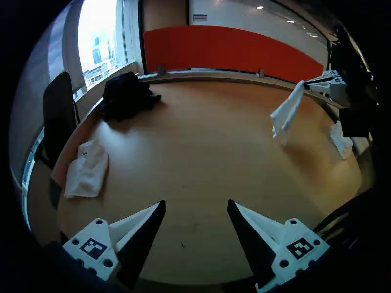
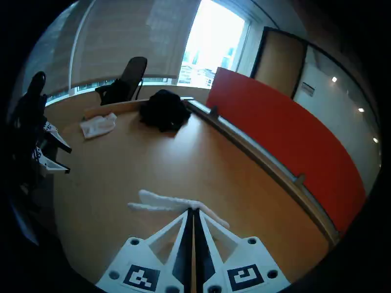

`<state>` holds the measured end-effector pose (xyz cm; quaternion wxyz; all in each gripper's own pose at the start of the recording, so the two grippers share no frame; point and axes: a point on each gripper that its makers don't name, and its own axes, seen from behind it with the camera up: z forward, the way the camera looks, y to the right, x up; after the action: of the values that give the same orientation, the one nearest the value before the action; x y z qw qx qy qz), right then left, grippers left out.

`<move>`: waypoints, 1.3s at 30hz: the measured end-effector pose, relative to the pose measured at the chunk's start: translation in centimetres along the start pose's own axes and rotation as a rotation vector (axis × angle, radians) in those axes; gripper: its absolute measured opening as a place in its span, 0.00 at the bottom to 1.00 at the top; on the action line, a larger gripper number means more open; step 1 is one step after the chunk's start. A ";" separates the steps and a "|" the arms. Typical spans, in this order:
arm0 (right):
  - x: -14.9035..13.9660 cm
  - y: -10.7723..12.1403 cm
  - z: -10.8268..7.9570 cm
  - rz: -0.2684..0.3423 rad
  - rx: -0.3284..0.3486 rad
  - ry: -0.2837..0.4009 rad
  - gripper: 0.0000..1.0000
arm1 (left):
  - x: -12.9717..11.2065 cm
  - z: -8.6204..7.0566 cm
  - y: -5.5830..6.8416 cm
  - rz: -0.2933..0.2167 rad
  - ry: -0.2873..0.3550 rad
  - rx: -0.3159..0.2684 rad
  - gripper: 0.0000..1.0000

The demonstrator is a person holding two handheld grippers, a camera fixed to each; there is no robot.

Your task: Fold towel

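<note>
Right gripper view showed the right gripper (image 2: 192, 211) clamped on the edge of a soft, light towel (image 2: 166, 201), likely floppy; the left gripper (image 1: 196, 202) was spread wide.

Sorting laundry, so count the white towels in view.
3. Folded towel on the table's left side; hanging towel in the right gripper; third towel lying past it, far right. Others may be hidden.

limp white towel (image 1: 287, 113), bunched, hanging by its upper end above the wooden table (image 1: 205, 156)
</note>
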<state>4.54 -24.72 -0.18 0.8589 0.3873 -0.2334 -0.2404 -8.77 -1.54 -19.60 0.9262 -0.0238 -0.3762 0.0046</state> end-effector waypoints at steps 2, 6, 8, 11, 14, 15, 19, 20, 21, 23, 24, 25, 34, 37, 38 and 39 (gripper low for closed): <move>0.2 0.8 -0.6 0.003 -0.016 0.002 0.01 | 0.2 0.0 0.1 0.003 0.003 -0.005 0.94; 0.0 2.1 -1.6 0.004 -0.048 -0.003 0.01 | 0.4 -0.1 0.4 0.011 0.008 -0.016 0.94; -0.2 2.8 -2.2 0.007 -0.063 -0.006 0.01 | 0.5 -0.1 0.6 0.016 0.011 -0.021 0.94; -0.6 3.8 -3.0 0.018 -0.085 -0.013 0.01 | 0.7 -0.1 0.7 0.021 0.015 -0.024 0.94; -1.2 5.0 -3.8 0.034 -0.108 -0.025 0.01 | 0.8 0.0 0.8 0.022 0.019 -0.027 0.94; -1.4 5.4 -4.0 0.039 -0.115 -0.029 0.01 | 0.8 0.0 0.9 0.022 0.019 -0.028 0.94; -2.3 6.8 -5.1 0.059 -0.135 -0.040 0.01 | 0.9 0.2 1.2 0.023 0.018 -0.035 0.94; -2.6 7.2 -5.3 0.066 -0.139 -0.043 0.01 | 0.9 0.2 1.3 0.024 0.017 -0.036 0.94; -2.9 7.6 -5.6 0.072 -0.143 -0.046 0.01 | 0.9 0.2 1.4 0.026 0.017 -0.038 0.94; -3.5 8.4 -6.2 0.088 -0.153 -0.050 0.01 | 1.0 0.3 1.6 0.032 0.016 -0.040 0.94; -3.8 8.9 -6.5 0.096 -0.158 -0.052 0.01 | 1.0 0.3 1.7 0.035 0.015 -0.041 0.94; -4.1 9.4 -6.9 0.103 -0.165 -0.055 0.01 | 1.0 0.3 1.8 0.038 0.014 -0.041 0.94; -7.7 14.0 -10.7 0.155 -0.226 -0.096 0.01 | 1.3 0.6 2.6 0.053 0.007 -0.046 0.94; -8.8 15.4 -11.9 0.171 -0.246 -0.109 0.01 | 1.4 0.8 2.9 0.062 0.005 -0.044 0.94; -9.1 15.9 -12.3 0.178 -0.254 -0.113 0.01 | 1.4 0.8 3.0 0.066 0.005 -0.042 0.94; -9.4 16.4 -12.6 0.184 -0.259 -0.116 0.01 | 1.5 0.9 3.0 0.070 0.005 -0.041 0.94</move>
<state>8.44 -2.56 3.08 0.9051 0.2356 -0.2842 -0.2110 -8.27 1.57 -18.06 0.9257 -0.0560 -0.3728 0.0293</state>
